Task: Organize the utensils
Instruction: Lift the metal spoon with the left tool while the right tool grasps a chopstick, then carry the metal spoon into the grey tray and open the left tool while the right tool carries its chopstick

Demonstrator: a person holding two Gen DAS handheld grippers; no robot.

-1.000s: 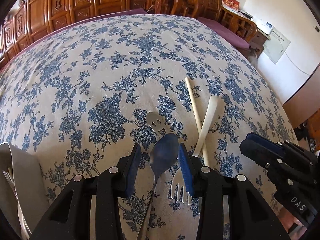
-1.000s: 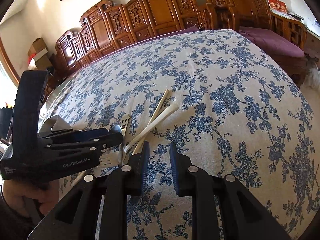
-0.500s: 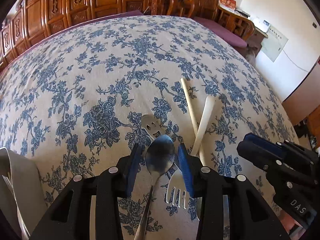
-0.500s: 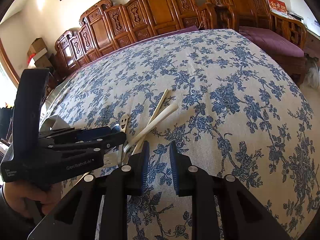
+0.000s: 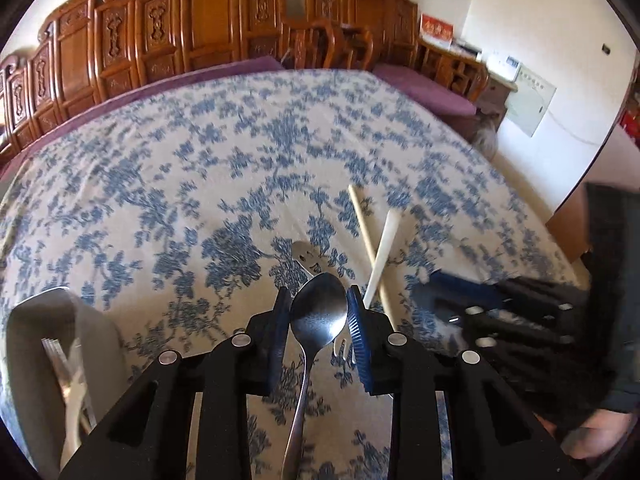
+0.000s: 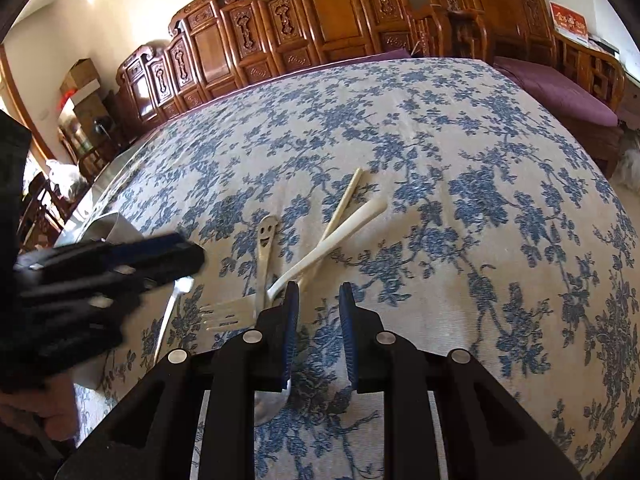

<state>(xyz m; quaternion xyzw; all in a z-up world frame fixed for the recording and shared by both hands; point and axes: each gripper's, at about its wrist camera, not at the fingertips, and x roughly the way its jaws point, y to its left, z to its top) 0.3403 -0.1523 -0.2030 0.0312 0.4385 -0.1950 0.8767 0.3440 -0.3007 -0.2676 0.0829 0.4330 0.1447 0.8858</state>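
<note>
A metal spoon (image 5: 318,312) sits bowl-up between the blue pads of my left gripper (image 5: 316,300), whose jaws are closing and press on both sides of the bowl. Its handle (image 6: 166,320) hangs clear of the cloth. On the cloth lie a smiley-handled metal spoon (image 6: 266,236), a white plastic fork (image 6: 224,314), a wooden chopstick (image 6: 344,204) and a white plastic handle (image 6: 332,240) crossing it. My right gripper (image 6: 318,292) hovers just beside the pile, its pads slightly apart with nothing between them.
A grey utensil holder (image 5: 36,320) with several pieces in it stands at the left. The blue-flowered tablecloth (image 6: 460,160) covers the round table. Carved wooden chairs (image 6: 340,4) line the far side. A person's hand (image 5: 596,436) holds the right gripper.
My left gripper has shut on the metal spoon's bowl and risen, lifting it off the cloth. The fork and the other pieces stay put. My right gripper has not moved.
</note>
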